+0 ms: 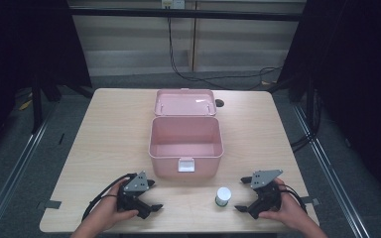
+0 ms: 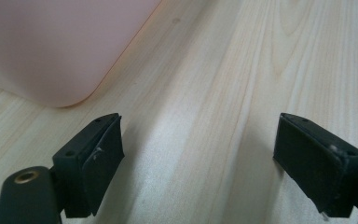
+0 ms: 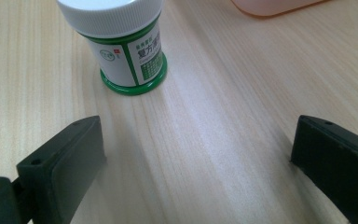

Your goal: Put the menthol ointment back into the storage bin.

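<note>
both grippers, left (image 1: 148, 197) and right (image 1: 243, 194), gape empty; the upright bottle (image 1: 222, 196) beside the box (image 1: 186, 144) could topple if a jaw clips it.

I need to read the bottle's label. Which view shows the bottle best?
The right gripper view: the bottle stands close, its label facing the camera. The high view shows it small, between the pink box and the right gripper.

The bottle (image 3: 123, 46) carries a white-and-green label with a small round logo and large Chinese characters, "复方" legible at their start; the finer print on its green panel is too small to read.
</note>
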`<state>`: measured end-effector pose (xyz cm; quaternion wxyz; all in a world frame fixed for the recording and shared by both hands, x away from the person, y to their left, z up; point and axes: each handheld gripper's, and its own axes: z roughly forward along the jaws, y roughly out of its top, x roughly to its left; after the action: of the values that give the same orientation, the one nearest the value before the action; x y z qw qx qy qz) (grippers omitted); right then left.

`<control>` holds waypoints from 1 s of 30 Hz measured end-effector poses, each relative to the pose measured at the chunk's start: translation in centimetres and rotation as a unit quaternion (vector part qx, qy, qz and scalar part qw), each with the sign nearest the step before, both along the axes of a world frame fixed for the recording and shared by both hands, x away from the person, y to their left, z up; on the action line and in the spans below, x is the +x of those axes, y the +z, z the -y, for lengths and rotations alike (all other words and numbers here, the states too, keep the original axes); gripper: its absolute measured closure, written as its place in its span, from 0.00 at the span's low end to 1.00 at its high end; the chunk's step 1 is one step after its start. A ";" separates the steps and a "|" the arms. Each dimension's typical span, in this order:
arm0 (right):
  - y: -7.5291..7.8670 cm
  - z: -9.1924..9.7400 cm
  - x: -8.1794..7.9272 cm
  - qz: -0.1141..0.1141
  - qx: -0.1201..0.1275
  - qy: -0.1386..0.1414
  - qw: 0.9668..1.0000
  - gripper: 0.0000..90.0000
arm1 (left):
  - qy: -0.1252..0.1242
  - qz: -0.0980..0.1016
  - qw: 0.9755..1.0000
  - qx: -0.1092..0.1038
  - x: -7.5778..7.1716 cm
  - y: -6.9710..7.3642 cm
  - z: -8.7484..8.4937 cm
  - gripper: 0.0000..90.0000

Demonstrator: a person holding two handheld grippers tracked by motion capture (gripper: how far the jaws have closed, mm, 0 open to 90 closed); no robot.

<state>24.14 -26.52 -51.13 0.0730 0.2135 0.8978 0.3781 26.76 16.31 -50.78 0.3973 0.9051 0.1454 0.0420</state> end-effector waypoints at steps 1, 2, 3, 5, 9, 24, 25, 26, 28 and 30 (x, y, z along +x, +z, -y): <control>0.0 0.0 0.0 0.000 0.000 -0.003 1.000 0.02 | 0.000 0.000 1.000 0.000 0.0 0.0 0.0 0.17; 0.0 -0.1 -0.1 -0.001 0.000 -0.007 1.000 0.02 | 0.000 0.000 1.000 0.001 0.0 0.0 0.0 0.17; 0.0 -0.2 -0.1 -0.002 0.000 -0.011 1.000 0.02 | 0.000 0.000 1.000 0.001 0.0 0.0 0.0 0.17; 0.1 -0.2 -0.1 -0.003 -0.003 -0.012 1.000 0.02 | 0.000 0.000 1.000 0.000 0.0 0.0 0.0 0.17; 0.6 -0.9 0.0 -0.018 -0.029 -0.031 0.999 0.05 | 0.000 0.000 1.000 0.000 0.0 0.0 0.0 0.17; 3.1 -3.6 0.9 -0.107 -0.154 -0.027 0.982 0.20 | 0.004 0.001 1.000 0.004 -0.1 0.1 -0.1 0.17; 3.2 -3.8 0.9 -0.107 -0.163 -0.024 0.981 0.20 | 0.004 0.000 1.000 0.001 -0.1 0.0 -0.1 0.17; 3.3 -4.0 1.0 -0.105 -0.172 -0.022 0.979 0.20 | 0.004 0.000 1.000 0.001 -0.1 0.0 -0.1 0.17; 3.7 -4.3 1.2 -0.108 -0.182 -0.023 0.977 0.22 | 0.005 0.000 1.000 0.001 -0.1 0.0 -0.1 0.17; 4.1 -4.5 1.4 -0.104 -0.188 -0.018 0.976 0.23 | 0.005 0.000 1.000 0.002 -0.1 0.0 -0.2 0.17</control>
<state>25.51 -21.97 -47.00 0.0248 0.2504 0.9515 0.1767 26.68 16.47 -50.74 0.3949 0.9053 0.1499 0.0445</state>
